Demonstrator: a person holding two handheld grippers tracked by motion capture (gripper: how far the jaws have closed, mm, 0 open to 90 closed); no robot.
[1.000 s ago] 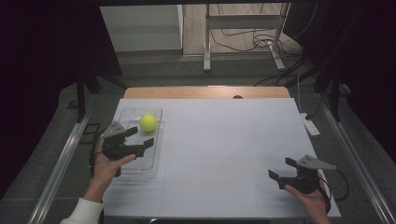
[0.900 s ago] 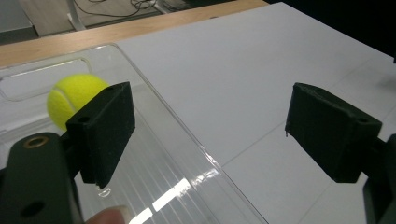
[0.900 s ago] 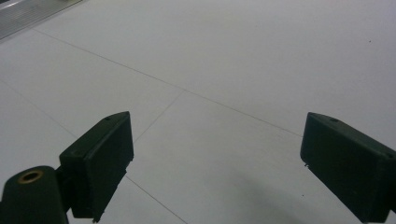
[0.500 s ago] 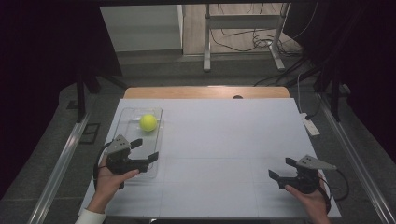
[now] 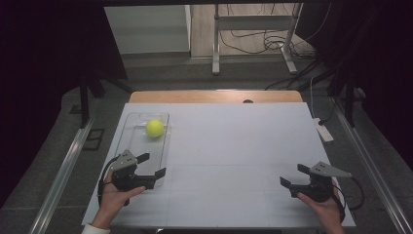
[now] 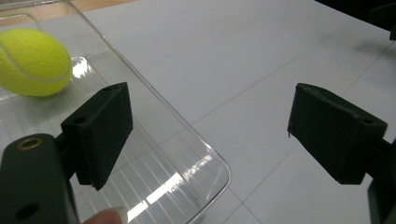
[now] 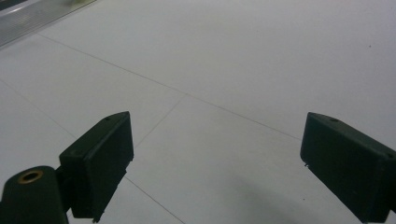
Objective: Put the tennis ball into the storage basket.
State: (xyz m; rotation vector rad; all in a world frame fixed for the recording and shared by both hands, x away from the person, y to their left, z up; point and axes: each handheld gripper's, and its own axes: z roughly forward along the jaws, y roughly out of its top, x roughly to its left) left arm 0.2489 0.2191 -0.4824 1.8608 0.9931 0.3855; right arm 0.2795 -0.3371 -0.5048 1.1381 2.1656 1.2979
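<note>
Tennis ball [image 5: 154,127] lies loose in the far half of the clear tray [image 5: 163,146], which runs along the desk's [image 5: 234,141] left edge. It could roll along the slick bottom if the left gripper [image 5: 152,165], over the tray's near end, knocks the thin rim. Its jaws have just been opening and stand wide, nothing between them. The right gripper [image 5: 291,176], near the desk's near right corner, also gapes wide and empty.
</note>
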